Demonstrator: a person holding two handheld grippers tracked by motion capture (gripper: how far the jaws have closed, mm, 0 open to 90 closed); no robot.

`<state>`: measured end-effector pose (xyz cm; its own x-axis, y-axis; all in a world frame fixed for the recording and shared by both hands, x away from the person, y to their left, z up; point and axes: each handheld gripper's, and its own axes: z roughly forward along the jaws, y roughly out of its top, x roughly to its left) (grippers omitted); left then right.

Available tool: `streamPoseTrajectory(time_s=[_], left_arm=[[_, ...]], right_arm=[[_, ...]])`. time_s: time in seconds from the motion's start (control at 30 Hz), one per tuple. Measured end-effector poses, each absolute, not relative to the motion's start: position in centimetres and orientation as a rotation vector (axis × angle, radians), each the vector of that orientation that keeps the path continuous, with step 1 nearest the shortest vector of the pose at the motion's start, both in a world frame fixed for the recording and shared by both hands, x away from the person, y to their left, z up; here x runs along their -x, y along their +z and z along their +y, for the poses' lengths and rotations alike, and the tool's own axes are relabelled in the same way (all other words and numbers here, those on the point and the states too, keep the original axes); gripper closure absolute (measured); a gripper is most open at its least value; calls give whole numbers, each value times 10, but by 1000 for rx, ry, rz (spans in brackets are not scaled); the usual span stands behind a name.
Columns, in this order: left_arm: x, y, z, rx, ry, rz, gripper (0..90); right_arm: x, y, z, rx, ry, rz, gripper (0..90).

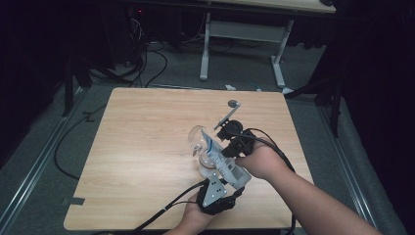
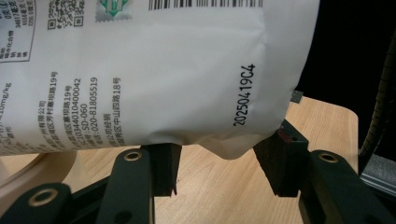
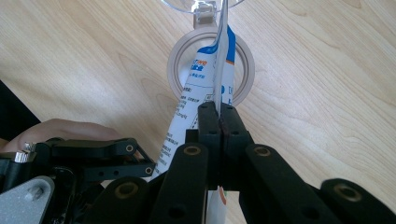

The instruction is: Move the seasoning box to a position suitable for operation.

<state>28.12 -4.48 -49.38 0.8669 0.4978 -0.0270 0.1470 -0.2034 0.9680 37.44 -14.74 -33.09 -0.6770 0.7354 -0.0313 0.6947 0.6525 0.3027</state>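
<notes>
A white pouch with blue print and a barcode is held tilted between both grippers, above a jar with a beige ring mouth and a clear hinged lid. My right gripper is shut on the pouch's thin upper edge. In the right gripper view its jaws pinch that edge over the beige ring. My left gripper holds the pouch's bulging lower end. In the left gripper view the pouch sits between the jaws with both pads against it.
The wooden table has bare surface to the left and far side of the jar. A thin grey rod with a round disc sticks up behind the right gripper. Beyond the table stand a white desk frame and floor cables.
</notes>
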Motion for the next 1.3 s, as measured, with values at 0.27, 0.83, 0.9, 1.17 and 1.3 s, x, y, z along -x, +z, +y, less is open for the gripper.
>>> streamPoseTrajectory(time_s=[0.27, 0.83, 0.9, 1.17, 1.3], left_arm=[[-282, -493, -46, -1770, 342, 488, 534], [-282, -493, -45, -1769, 346, 488, 535], [-282, -493, -45, -1768, 346, 488, 536], [-282, -493, -46, -1763, 342, 488, 535], [-282, -492, -46, -1762, 342, 488, 535]], right_arm=[[-374, -330, -147, -1182, 403, 2713, 896], [-374, -330, -147, -1193, 408, 2715, 896], [-375, -330, -147, -1179, 411, 2718, 896], [-374, -330, -147, -1189, 408, 2713, 896], [-375, -330, -147, -1183, 410, 2713, 896]])
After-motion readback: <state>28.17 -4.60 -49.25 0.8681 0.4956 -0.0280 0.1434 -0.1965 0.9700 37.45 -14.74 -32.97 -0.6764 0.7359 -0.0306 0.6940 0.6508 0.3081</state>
